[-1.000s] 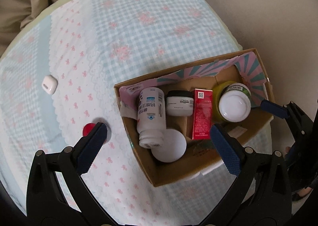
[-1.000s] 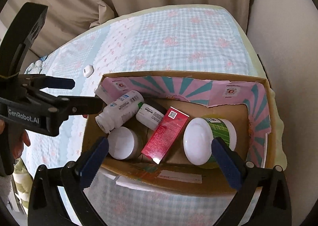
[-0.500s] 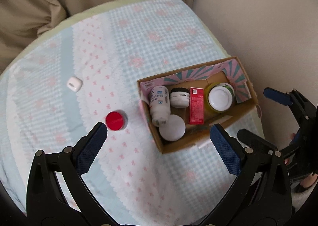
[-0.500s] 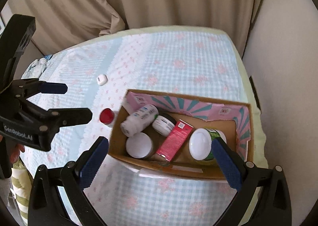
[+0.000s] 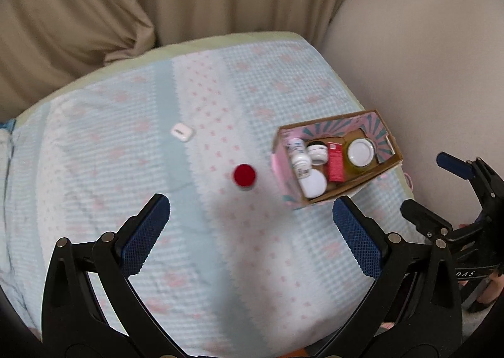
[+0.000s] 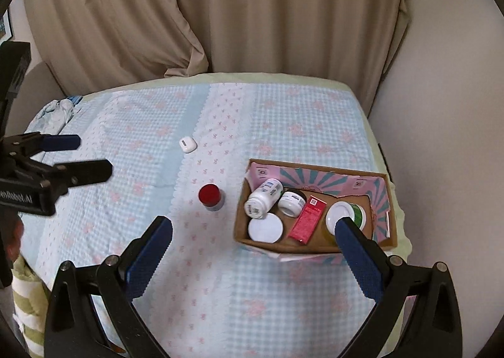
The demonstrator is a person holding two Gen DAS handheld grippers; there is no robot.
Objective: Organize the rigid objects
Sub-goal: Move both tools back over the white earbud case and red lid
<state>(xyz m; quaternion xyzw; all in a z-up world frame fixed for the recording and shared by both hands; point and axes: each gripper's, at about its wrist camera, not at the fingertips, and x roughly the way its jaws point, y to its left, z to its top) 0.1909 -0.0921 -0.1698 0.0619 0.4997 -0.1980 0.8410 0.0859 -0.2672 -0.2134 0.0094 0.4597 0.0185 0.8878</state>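
On the bed: cardboard box [image 6: 315, 247] at four o'clock, holding bottles and jars.
Stragglers: red-capped jar [image 6: 210, 197] (just outside), white case [image 6: 188, 144] at eleven.
Jaws: left gripper [image 5: 249, 233], right gripper [image 6: 255, 258] both spread, empty, likely pulled back to choose.

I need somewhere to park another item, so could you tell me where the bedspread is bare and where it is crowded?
Bare: the wide stretch left of the white earbud case and red-capped jar, and the near strip in front of the cardboard box. Crowded: inside the box, packed with bottles and jars.
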